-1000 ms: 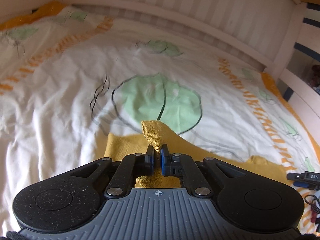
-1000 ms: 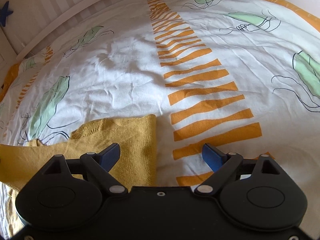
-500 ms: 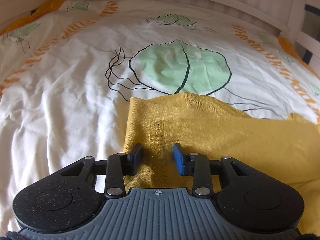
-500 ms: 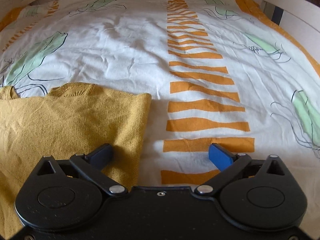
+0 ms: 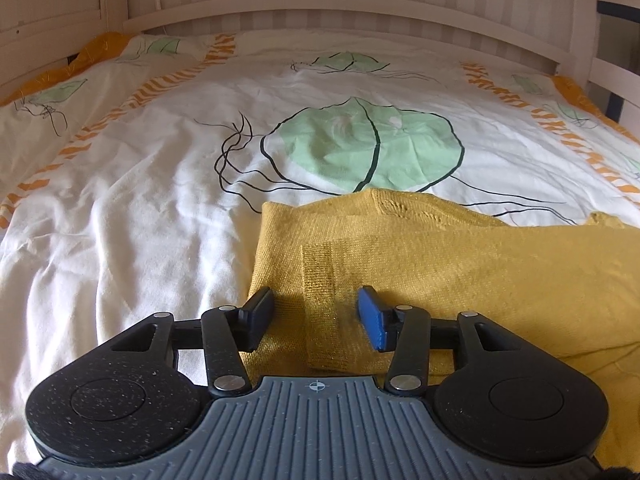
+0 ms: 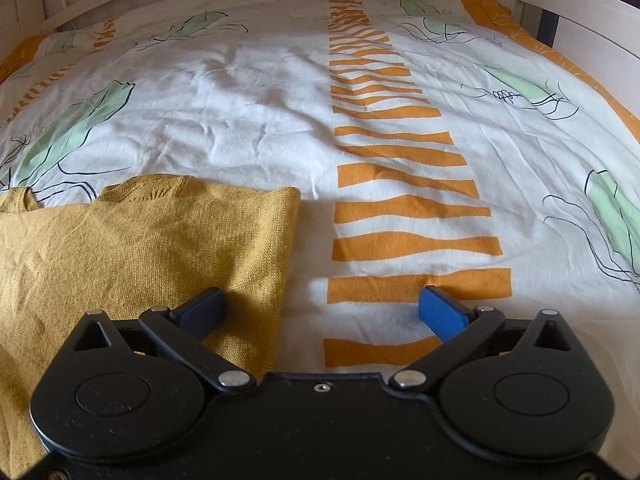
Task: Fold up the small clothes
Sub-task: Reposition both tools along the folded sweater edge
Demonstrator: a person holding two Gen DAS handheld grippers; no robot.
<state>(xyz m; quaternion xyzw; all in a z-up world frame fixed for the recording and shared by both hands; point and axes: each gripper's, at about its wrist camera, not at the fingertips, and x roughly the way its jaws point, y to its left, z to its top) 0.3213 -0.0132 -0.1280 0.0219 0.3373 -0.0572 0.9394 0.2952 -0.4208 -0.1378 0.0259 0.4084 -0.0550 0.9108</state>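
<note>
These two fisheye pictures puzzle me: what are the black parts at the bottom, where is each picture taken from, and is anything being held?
Each picture comes from a camera on a hand-held gripper that a person carries, one per hand, looking forward along its two fingers. The black parts are those tools. The left hand-held gripper hovers over a yellow knitted garment lying flat on a bed's patterned duvet. Its jaws have just been opening; a folded strip of the garment lies between them, but the pads do not press on it. The right hand-held gripper stands wide open over the garment's other edge and the duvet. Nothing is held.
</note>
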